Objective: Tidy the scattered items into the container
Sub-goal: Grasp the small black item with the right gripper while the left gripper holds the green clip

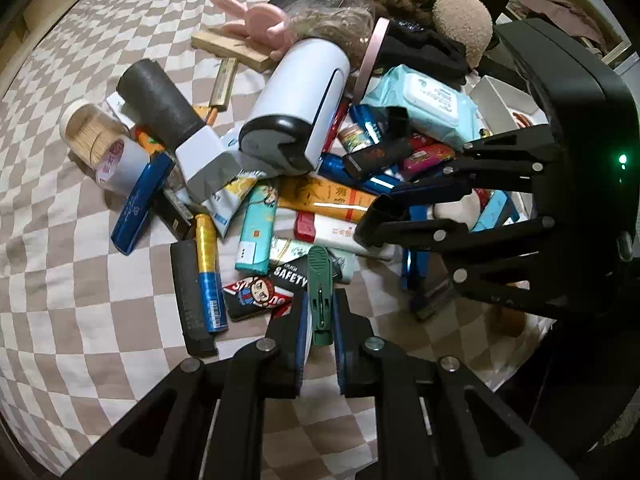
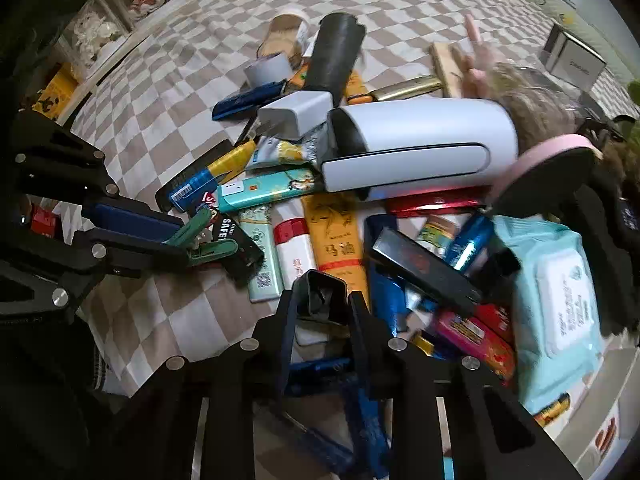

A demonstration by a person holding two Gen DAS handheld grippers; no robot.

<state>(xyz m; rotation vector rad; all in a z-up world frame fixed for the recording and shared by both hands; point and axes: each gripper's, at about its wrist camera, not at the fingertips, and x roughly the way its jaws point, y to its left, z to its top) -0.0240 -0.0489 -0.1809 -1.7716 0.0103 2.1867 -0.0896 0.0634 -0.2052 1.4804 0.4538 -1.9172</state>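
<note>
Left gripper (image 1: 320,320) clamped on green clothespin (image 1: 321,296) at pile's near edge. Right gripper (image 2: 320,300) gripping small black cap (image 2: 320,294) over the pile. White box (image 1: 502,102) far right, beside wipes pack (image 1: 424,104).

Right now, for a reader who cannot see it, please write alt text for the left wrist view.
The left gripper is shut on a green clothes peg at the near edge of a heap of small packets and tubes on a checked cloth. A white cylinder tops the heap, and the right gripper enters from the right, holding something black.
</note>
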